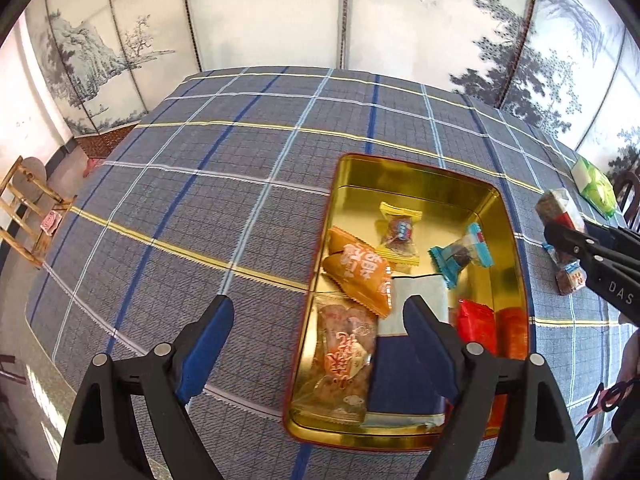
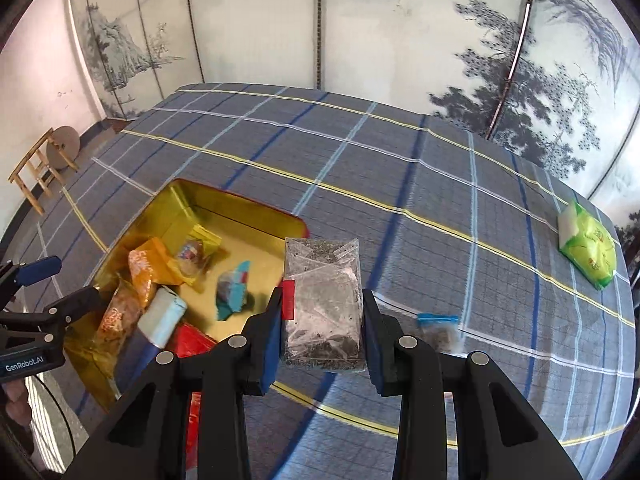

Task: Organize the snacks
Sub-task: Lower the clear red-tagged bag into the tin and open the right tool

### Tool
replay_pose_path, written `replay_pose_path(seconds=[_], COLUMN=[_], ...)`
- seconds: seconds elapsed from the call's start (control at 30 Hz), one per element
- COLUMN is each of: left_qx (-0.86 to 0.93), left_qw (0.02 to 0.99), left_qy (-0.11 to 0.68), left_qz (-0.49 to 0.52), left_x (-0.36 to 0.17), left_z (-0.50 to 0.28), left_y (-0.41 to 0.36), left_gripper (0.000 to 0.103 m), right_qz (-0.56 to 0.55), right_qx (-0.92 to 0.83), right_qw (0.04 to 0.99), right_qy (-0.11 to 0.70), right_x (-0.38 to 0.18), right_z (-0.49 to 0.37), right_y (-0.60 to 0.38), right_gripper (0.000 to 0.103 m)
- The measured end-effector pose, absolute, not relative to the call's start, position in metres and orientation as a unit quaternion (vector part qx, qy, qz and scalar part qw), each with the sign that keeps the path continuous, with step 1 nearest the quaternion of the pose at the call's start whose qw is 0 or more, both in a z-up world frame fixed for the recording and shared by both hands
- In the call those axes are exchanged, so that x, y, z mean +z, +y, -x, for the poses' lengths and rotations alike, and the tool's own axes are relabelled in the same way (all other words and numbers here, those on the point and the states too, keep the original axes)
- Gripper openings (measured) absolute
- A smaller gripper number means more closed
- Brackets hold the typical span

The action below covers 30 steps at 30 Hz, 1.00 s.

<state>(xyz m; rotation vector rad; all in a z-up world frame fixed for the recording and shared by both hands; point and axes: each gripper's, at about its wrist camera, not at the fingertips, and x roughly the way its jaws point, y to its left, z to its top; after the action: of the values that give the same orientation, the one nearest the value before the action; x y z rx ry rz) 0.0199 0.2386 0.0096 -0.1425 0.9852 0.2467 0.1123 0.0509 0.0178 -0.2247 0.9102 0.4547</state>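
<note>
A gold tin tray (image 1: 416, 178) (image 2: 224, 208) on the plaid tablecloth holds several wrapped snacks: orange packs (image 1: 360, 272), a yellow candy (image 1: 398, 232), a blue candy (image 1: 460, 258), red packs (image 1: 478, 320). My left gripper (image 1: 318, 316) is open and empty, hovering over the tray's near left edge. My right gripper (image 2: 322, 308) is shut on a clear snack packet (image 2: 322, 300) with dark contents, held above the cloth just right of the tray. It also shows in the left wrist view (image 1: 558, 208). A small blue-topped candy (image 2: 438, 330) lies on the cloth at the right.
A green packet (image 2: 588, 246) (image 1: 594, 186) lies near the table's far right edge. A painted folding screen (image 2: 320, 20) stands behind the table. A wooden stool (image 2: 44, 164) stands on the floor at the left.
</note>
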Motion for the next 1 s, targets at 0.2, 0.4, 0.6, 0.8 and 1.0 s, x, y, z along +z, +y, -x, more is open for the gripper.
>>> replay_pose_path(seconds=[0.2, 0.4, 0.6, 0.8, 1.0], left_qx=[0.134, 0.143, 0.144, 0.146, 0.143], left_qw=[0.871, 0.866, 0.863, 0.860, 0.859], left_qy=[0.468, 0.474, 0.479, 0.483, 0.486], left_qz=[0.072, 0.072, 0.067, 0.071, 0.070], left_x=[0.010, 0.007, 0.004, 0.001, 0.000], left_z=[-0.014, -0.011, -0.009, -0.009, -0.008], left_y=[0.250, 0.257, 0.259, 0.260, 0.259], left_gripper=[0.085, 0.085, 0.085, 0.085, 0.085], right_qz=[0.102, 0.114, 0.119, 0.121, 0.125], right_qx=[0.257, 0.272, 0.266, 0.258, 0.255], right_qw=[0.854, 0.842, 0.839, 0.838, 0.839], right_qy=[0.441, 0.451, 0.459, 0.465, 0.464], right_x=[0.013, -0.003, -0.016, -0.026, -0.032], right_z=[-0.104, -0.102, -0.107, -0.116, -0.121], right_y=[0.086, 0.111, 0.118, 0.124, 0.129], right_gripper=[0.036, 0.036, 0.036, 0.036, 0.036])
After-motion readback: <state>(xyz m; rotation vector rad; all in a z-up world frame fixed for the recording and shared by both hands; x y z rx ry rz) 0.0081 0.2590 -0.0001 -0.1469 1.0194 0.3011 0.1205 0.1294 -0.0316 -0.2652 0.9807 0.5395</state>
